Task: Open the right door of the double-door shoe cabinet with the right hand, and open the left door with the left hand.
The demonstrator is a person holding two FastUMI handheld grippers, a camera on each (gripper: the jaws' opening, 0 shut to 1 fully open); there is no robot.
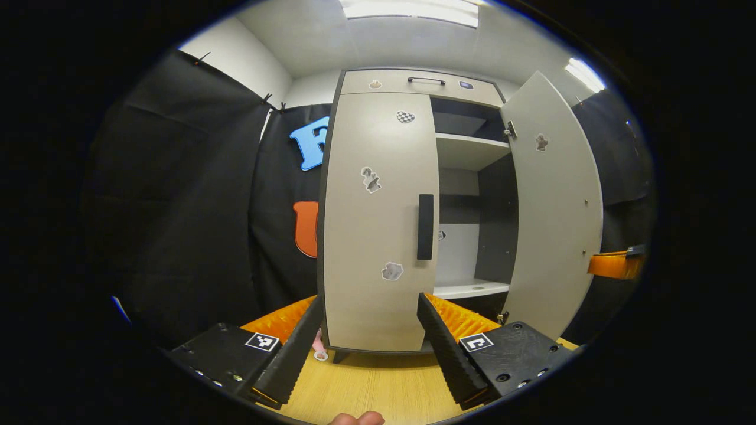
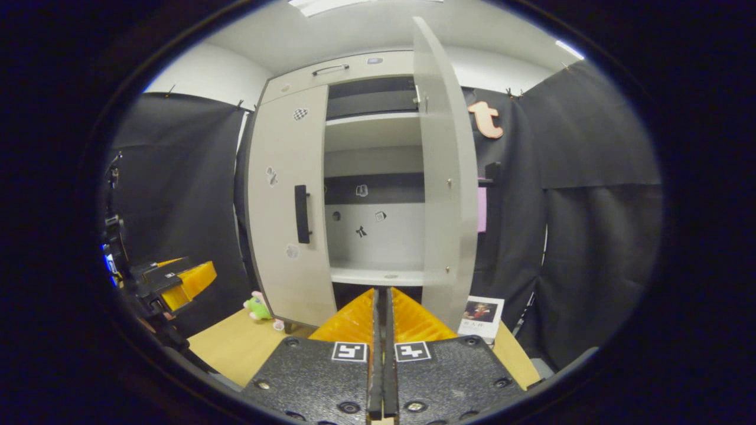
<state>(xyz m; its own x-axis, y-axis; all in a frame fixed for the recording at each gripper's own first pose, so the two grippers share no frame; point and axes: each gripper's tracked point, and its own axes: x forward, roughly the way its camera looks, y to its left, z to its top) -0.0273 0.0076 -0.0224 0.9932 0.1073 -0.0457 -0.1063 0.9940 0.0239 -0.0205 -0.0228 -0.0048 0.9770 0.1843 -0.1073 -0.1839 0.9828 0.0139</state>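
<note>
A tall grey shoe cabinet stands ahead on the wooden floor. Its right door (image 1: pixel 552 200) (image 2: pixel 446 177) is swung wide open, showing bare shelves (image 2: pixel 378 274) inside. The left door (image 1: pixel 378 218) (image 2: pixel 289 206) is flush and closed, with a dark vertical handle (image 1: pixel 425 227) (image 2: pixel 302 213) at its inner edge. My left gripper (image 1: pixel 369 313) is open, a short way in front of the left door and below the handle, touching nothing. My right gripper (image 2: pixel 382 298) is shut with nothing in it, pointing at the open compartment. In the right gripper view the left gripper (image 2: pixel 177 280) shows at far left.
A drawer with a handle (image 1: pixel 425 79) tops the cabinet. A small green and pink toy (image 2: pixel 258 307) lies on the floor by the cabinet's left foot. A photo card (image 2: pixel 481 316) leans near the open door's bottom. Black cloth walls close in on both sides.
</note>
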